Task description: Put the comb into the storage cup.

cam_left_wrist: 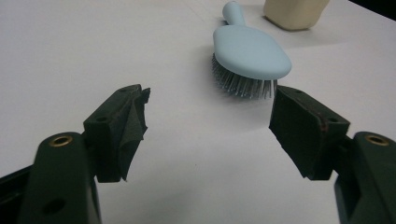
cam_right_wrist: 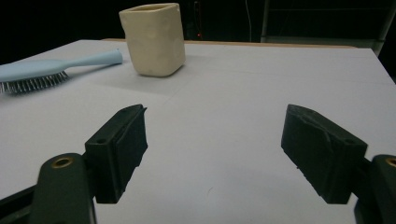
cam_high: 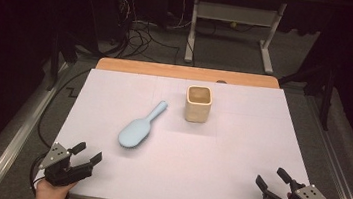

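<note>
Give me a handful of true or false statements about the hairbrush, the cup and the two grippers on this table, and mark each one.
1. The light blue hairbrush lies bristles down on the white table. True.
2. The cream cup lies tipped on its side. False: it stands upright, its opening facing up.
3. The left hand-held gripper is clamped on the brush handle. False: its jaws are spread and empty, near the table's front edge.
4. The right hand-held gripper is open and holds nothing. True.
5. The brush handle sits inside the cup. False: the handle points toward the cup but lies on the table beside it.
</note>
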